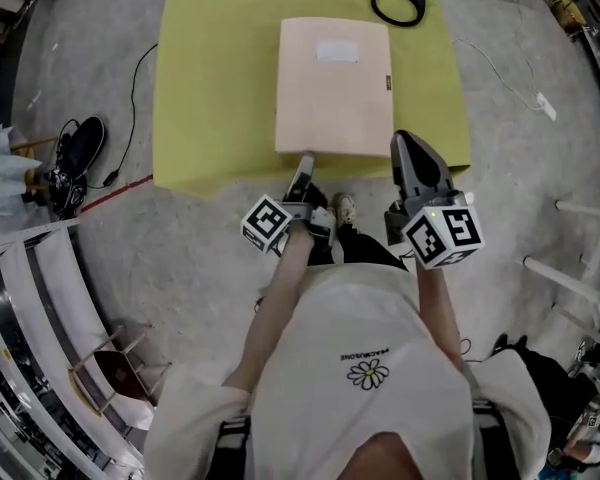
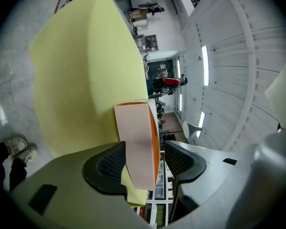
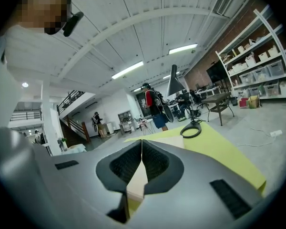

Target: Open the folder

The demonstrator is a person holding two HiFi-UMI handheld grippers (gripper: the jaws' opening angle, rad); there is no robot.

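A beige folder point(image 1: 332, 93) lies shut on a yellow-green mat point(image 1: 210, 88). My left gripper point(image 1: 305, 163) is at the folder's near edge, left of its middle. In the left gripper view the jaws point(image 2: 145, 161) stand wide open with the folder's edge point(image 2: 136, 132) between them, orange showing along its side, and a gap remains at one pad. My right gripper point(image 1: 405, 143) is at the folder's near right corner. Its jaws point(image 3: 142, 149) are shut tip to tip, and the beige folder point(image 3: 136, 182) shows below them. Whether they pinch it is hidden.
A black cable loop point(image 1: 400, 0) lies at the mat's far edge, also seen as the loop point(image 3: 191, 130) in the right gripper view. Black shoes point(image 1: 75, 158) and a cord lie on the grey floor at left, and a white cable point(image 1: 500, 73) at right. My own feet point(image 1: 342, 208) stand just before the mat.
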